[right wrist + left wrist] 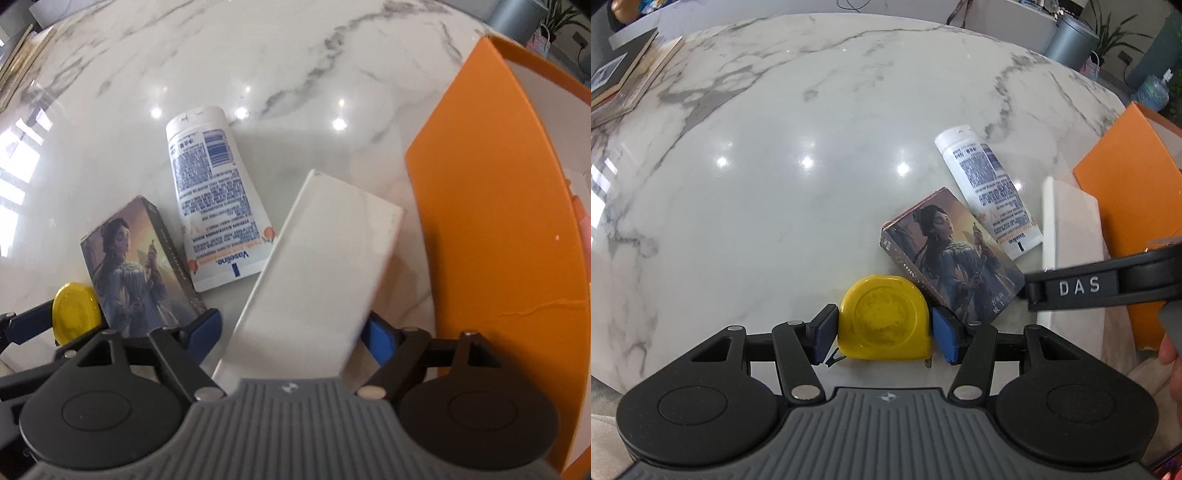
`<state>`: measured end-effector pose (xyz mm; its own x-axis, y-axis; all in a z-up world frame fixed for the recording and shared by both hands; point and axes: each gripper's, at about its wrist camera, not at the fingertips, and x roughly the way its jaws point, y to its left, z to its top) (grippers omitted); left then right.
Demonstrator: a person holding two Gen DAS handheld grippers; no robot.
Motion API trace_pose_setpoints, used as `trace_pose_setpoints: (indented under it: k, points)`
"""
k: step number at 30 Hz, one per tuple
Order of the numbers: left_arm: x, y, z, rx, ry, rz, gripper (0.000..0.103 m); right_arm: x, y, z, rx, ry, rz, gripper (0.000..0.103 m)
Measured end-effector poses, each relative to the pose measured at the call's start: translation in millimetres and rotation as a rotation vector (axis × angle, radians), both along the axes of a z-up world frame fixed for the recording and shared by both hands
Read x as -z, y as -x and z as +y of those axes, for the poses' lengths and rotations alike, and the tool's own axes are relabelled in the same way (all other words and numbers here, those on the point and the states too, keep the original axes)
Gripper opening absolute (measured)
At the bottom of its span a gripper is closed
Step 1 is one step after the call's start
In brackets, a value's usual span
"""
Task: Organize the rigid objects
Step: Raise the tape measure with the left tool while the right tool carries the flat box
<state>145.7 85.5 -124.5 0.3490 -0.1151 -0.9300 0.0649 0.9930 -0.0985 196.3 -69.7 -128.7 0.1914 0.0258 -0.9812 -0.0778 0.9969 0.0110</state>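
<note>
My left gripper (884,332) is shut on a yellow tape measure (884,317) resting on the marble table (775,166); both blue pads touch its sides. A picture card box (951,254) lies just behind it, and a white Vaseline tube (988,188) lies beyond that. In the right wrist view, my right gripper (291,334) has its pads around a white flat box (317,273). The left pad (205,328) stands a little off the box; the right pad (380,338) is at its edge. The card box (138,273), tube (216,192) and tape measure (75,308) lie to its left.
An orange open box (491,236) stands at the right, close to the white box; it also shows in the left wrist view (1126,184). Books (624,77) lie at the table's far left. A grey bin (1071,38) and plants stand beyond the table.
</note>
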Motion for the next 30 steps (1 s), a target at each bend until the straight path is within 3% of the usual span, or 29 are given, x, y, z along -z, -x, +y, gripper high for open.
trace_pose_setpoints:
  k: [4,8,17,30]
  points:
    - [0,1,0,-0.001,0.006,-0.004,0.061,-6,6,-3,-0.007,-0.02,0.004,0.069]
    - [-2,2,10,-0.036,0.067,0.0,0.061,-13,14,-6,-0.02,-0.052,-0.006,0.067]
    - [-21,8,17,-0.072,0.157,-0.074,0.061,-36,26,-19,-0.023,-0.125,-0.06,0.064]
    - [-61,13,15,-0.094,0.2,-0.148,0.061,-85,32,-21,-0.035,-0.227,-0.146,0.063]
